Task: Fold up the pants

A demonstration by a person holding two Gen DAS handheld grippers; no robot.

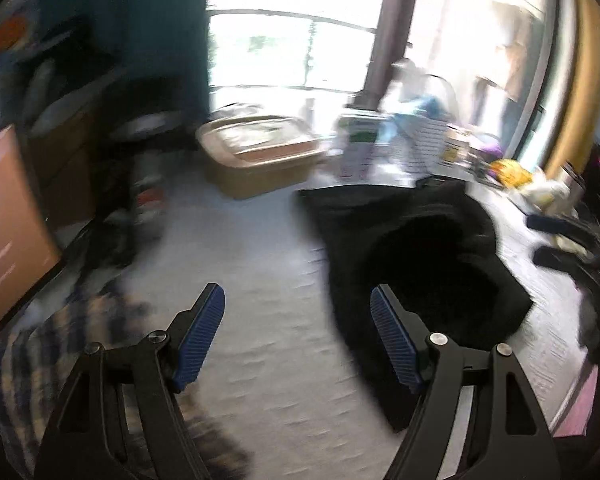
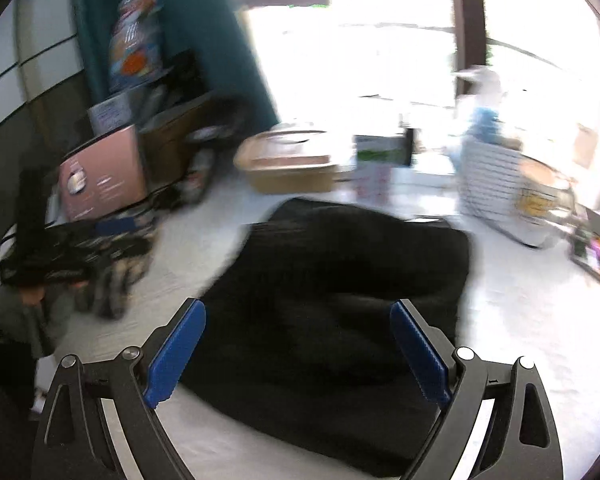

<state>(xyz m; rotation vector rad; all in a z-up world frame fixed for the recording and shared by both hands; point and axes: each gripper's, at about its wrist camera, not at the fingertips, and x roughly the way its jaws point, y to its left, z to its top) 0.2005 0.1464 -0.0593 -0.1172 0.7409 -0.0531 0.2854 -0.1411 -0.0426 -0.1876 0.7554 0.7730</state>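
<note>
- Lying in a bunched, folded heap, the black pants (image 2: pixel 340 280) rest on a white bed surface (image 2: pixel 520 320), seen head-on in the right wrist view.
- The right gripper (image 2: pixel 298 344) hangs above the near part of the pants, its blue-padded jaws spread wide and holding nothing; dark cloth fills the gap between them.
- In the left wrist view the pants (image 1: pixel 420 260) lie to the right, on the same white surface (image 1: pixel 260 280).
- The left gripper (image 1: pixel 298 332) hovers over bare white surface at the cloth's left edge, jaws wide apart and empty; its right pad (image 1: pixel 394 344) shows against the dark fabric, though contact cannot be told.
- A striped blue-and-tan cloth (image 1: pixel 72 340) lies crumpled at the lower left of the left wrist view, beside the left finger.
- A tan lidded box (image 2: pixel 288 164) sits beyond the pants toward a bright window (image 2: pixel 360 40), with a teal curtain (image 2: pixel 204 32) hanging to its left.
- A pinkish-brown carton (image 2: pixel 104 180) stands at the left edge, near dark clutter that is too blurred to identify.
- A white slatted basket (image 2: pixel 500 192) stands at the far right, well apart from the pants.
- Both views are smeared by motion blur, so fine detail of the fabric is lost.
</note>
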